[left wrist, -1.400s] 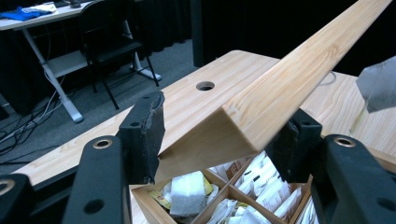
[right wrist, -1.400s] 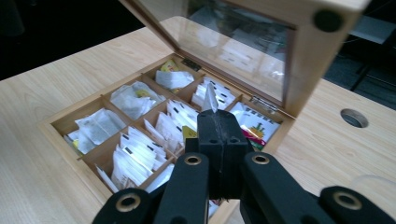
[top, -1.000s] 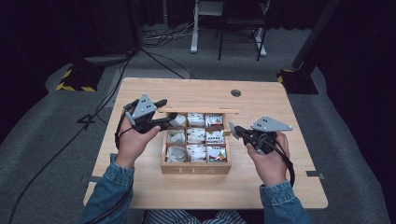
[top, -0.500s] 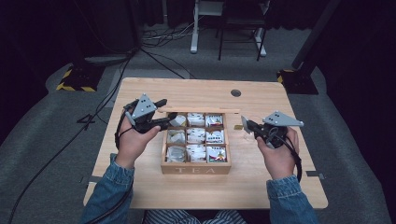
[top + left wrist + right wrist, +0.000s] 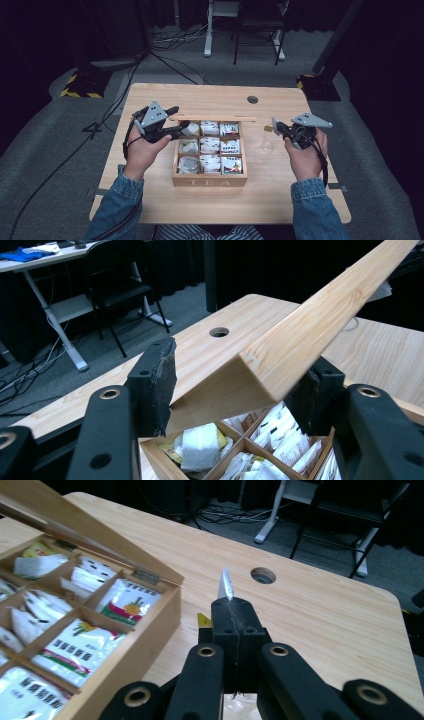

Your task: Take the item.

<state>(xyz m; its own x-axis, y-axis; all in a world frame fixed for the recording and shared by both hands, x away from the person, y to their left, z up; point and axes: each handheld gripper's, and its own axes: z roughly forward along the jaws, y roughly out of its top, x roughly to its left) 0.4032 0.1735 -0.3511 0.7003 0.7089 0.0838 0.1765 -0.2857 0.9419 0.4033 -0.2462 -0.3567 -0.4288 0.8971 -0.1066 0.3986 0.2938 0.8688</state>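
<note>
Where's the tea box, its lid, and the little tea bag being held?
tea box (image 5: 210, 181), high view, front wall.
lid (image 5: 300, 335), left gripper view, wooden edge.
tea bag (image 5: 225, 586), right gripper view, tip above the jaws.

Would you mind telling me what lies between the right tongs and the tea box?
Bare table, except a clear glass standing there by the right tongs, right of the tea box, in the high view.

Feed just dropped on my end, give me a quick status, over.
Left gripper clamped on the tea box lid, holding it up. Right gripper shut on a tea bag, right of the tea box. Nothing in the way.
</note>
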